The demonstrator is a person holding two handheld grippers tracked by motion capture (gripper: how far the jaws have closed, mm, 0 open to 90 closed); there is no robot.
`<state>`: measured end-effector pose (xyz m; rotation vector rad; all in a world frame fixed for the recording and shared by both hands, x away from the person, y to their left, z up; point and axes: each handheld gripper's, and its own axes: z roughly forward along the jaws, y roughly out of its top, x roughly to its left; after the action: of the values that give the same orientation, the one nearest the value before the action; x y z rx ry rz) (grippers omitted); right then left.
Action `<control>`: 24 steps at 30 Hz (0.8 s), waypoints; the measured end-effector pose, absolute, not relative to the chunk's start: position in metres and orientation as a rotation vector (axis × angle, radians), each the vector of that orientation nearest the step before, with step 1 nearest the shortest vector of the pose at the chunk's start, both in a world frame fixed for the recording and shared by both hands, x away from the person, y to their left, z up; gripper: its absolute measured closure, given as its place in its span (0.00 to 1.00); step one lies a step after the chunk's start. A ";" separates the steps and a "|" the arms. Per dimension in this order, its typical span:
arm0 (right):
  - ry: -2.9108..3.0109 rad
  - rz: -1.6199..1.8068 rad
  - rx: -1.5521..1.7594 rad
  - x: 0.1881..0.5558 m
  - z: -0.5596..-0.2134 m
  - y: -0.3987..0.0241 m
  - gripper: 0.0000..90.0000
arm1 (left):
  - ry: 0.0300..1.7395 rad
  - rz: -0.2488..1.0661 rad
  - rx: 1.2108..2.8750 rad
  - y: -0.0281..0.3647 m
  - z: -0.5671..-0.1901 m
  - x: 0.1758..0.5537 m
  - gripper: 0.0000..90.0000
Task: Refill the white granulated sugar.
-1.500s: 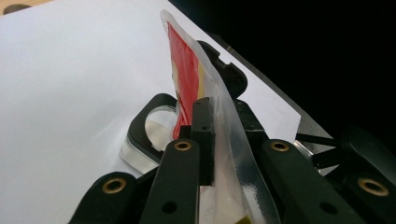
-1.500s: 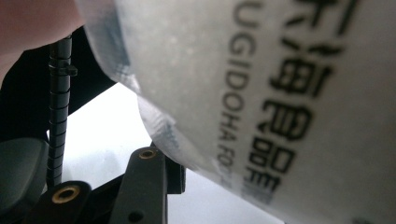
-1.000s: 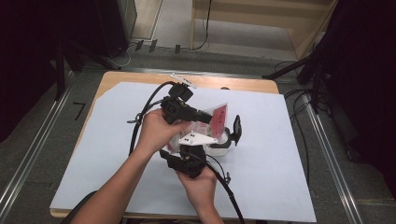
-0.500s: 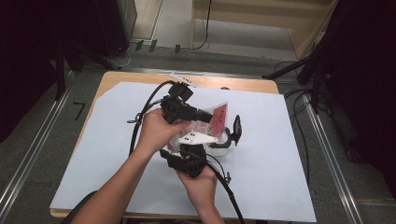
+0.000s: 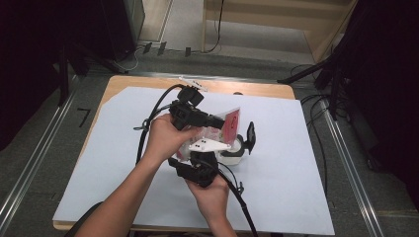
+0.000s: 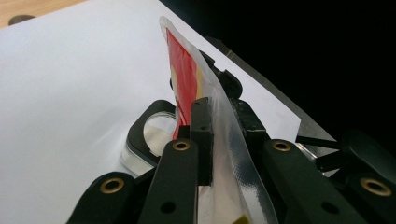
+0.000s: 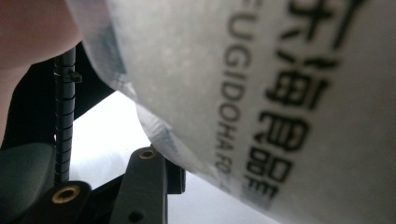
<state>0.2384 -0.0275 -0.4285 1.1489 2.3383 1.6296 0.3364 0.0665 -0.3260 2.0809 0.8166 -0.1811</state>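
One snack bag (image 5: 228,123), red and white w/ clear edges, is up in the air over the middle of the white sheet (image 5: 296,163) on the table (image 5: 257,89). In the high view it stands on edge, thin side up, long side running from the hands out toward the far right.

In the left gripper view the bag (image 6: 205,93) sticks straight away from the camera, top corner up and far. The left gripper (image 6: 219,126) has both jaws clenched on the bag's clear sealed edge, one jaw on each side, pads touching the plastic.

In the right gripper view the bag's (image 7: 261,93) frosted side is v. close, w/ black printed letters running sideways. One jaw of the right gripper (image 7: 154,172) shows at the bottom, just beside the bag. Can't tell if its jaws are pressing the bag.

Count: 1 bag, 2 grippers, 2 hands. Left hand (image 5: 160,138) sits above the right hand (image 5: 210,190) in the high view, close together. 1 clear round thing w/ black frame (image 6: 152,135) is below the bag, near the sheet.
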 end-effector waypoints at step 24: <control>2.359 1.631 1.157 0.243 -0.430 -0.028 0.72 | 0.824 -0.174 2.090 0.065 -0.327 0.339 0.91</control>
<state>0.2431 -0.0283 -0.4297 1.1574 2.3592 1.6307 0.3393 0.0647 -0.3269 2.0896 0.8239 -0.1736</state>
